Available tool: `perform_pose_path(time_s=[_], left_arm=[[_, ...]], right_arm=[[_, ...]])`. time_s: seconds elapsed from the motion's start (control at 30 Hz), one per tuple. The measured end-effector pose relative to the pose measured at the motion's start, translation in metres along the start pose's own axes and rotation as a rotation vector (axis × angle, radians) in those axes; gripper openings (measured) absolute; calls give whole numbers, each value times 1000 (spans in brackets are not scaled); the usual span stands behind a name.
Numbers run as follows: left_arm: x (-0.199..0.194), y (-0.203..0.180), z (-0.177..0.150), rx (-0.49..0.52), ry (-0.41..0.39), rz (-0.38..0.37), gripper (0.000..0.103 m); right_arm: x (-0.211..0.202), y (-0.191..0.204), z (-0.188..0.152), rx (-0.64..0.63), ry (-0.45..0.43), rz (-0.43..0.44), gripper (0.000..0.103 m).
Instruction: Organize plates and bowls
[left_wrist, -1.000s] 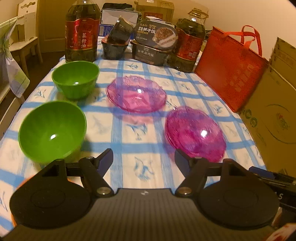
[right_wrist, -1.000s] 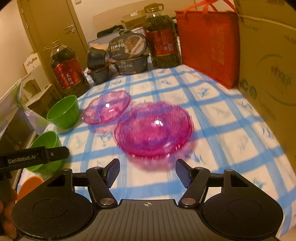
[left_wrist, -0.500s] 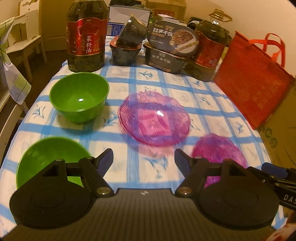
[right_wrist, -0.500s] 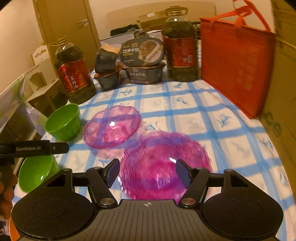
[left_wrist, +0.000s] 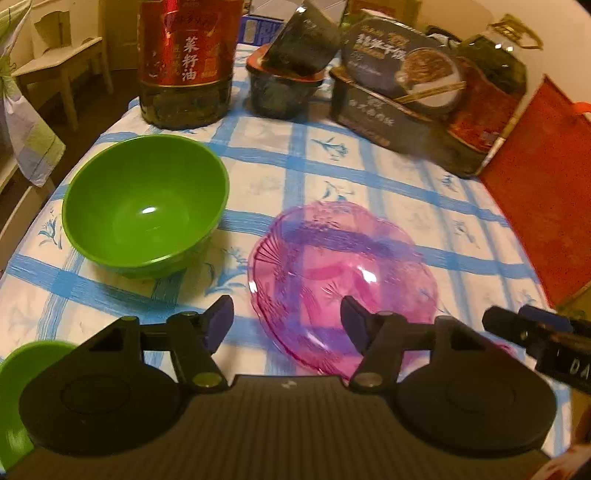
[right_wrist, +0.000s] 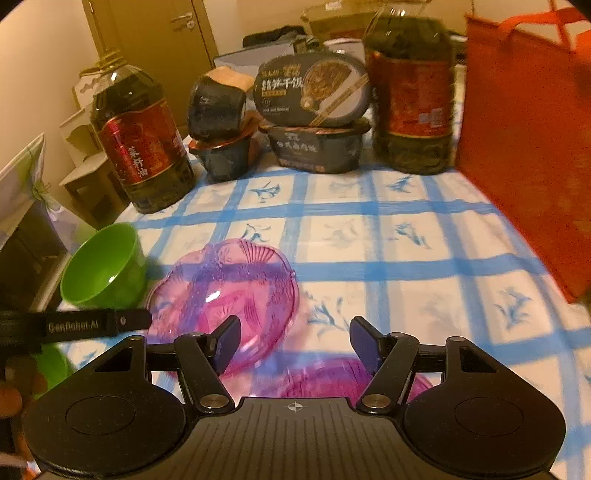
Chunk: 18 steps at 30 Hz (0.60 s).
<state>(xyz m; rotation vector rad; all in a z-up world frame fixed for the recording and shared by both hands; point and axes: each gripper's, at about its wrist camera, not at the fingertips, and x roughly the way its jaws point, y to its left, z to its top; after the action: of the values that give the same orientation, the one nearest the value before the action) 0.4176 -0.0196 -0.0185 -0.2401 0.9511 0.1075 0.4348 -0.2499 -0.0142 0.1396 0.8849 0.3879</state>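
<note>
A pink glass plate (left_wrist: 343, 273) lies on the blue-checked tablecloth (left_wrist: 369, 173), just ahead of my open, empty left gripper (left_wrist: 286, 319). A green bowl (left_wrist: 144, 201) stands upright to its left. A second green bowl (left_wrist: 22, 376) shows at the lower left edge. In the right wrist view the same pink plate (right_wrist: 225, 295) lies ahead-left of my open, empty right gripper (right_wrist: 295, 339). A second pink plate (right_wrist: 325, 376) lies under the right gripper's fingers. The green bowl (right_wrist: 101, 269) stands at the left.
Two large oil bottles (right_wrist: 142, 147) (right_wrist: 410, 96), stacked dark food tubs (right_wrist: 314, 110) and a dark cup stack (right_wrist: 221, 125) line the table's far end. A red bag (right_wrist: 528, 155) stands along the right side. A chair (left_wrist: 55, 74) stands off the left edge.
Both grippers have moved forward over the table, still open. The first pink plate and far green bowl loom closer. The second pink plate has slid under the right gripper's view.
</note>
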Motion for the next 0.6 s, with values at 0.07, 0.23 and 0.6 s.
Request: perform_pose_path(time_s=[0.07, 0.23, 0.6], left_arm=[[9, -1, 1, 3, 8, 23, 57], [28, -4, -2, 26, 39, 49, 55], [50, -5, -2, 45, 67, 86, 40]], right_arm=[[18, -5, 7, 17, 25, 9, 63], [53, -12, 16, 6, 72, -1, 48], [92, -13, 19, -38, 153, -2, 27]])
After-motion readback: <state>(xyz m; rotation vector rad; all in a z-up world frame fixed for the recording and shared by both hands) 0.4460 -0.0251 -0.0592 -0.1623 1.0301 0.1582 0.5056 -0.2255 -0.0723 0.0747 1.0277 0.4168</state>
